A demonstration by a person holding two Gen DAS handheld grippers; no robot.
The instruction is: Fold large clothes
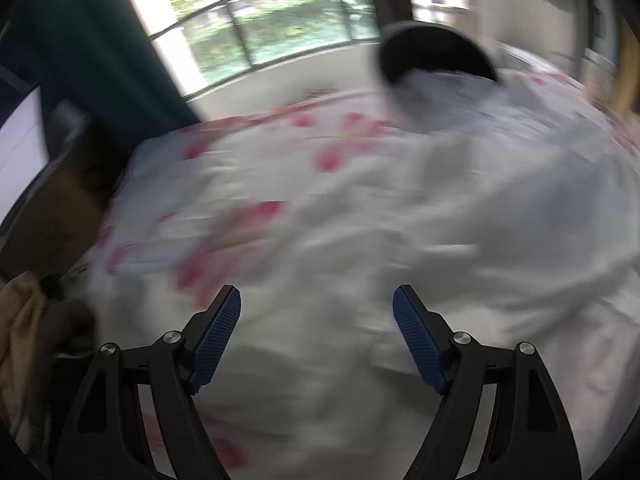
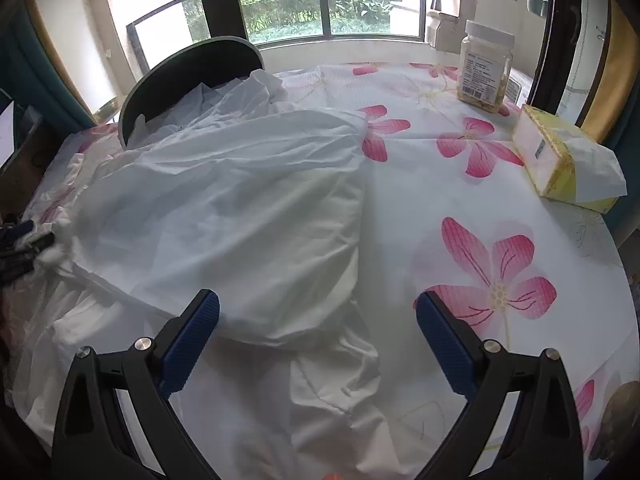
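A large white garment (image 2: 224, 208) lies spread and rumpled across the left and middle part of the tabletop (image 2: 460, 200), which is covered by a white cloth printed with pink flowers. Its upper layer is folded over into a broad, creased panel, with a straight edge running down the middle of the tabletop. Loose folds of the same garment trail toward the near edge, and its far end bunches up against the dark rounded back of a chair (image 2: 192, 76) at the far side.

The right hand-held gripper (image 2: 318, 312) hangs over the near folds with its blue-padded fingers wide apart and nothing between them; the folded panel's near corner lies just ahead of its left finger.

In the left wrist view, which is heavily blurred, the left hand-held gripper (image 1: 317, 308) is also spread apart and empty, poised above the white garment (image 1: 360, 240), with the flowered cloth showing to its left. In the right wrist view, dark and blue parts at the far left edge meet a bunched bit of the garment; whether they touch it is unclear.

To the right, well apart from the garment, stand a clear jar (image 2: 486, 68) with a white lid and a yellow tissue pack (image 2: 560, 156).
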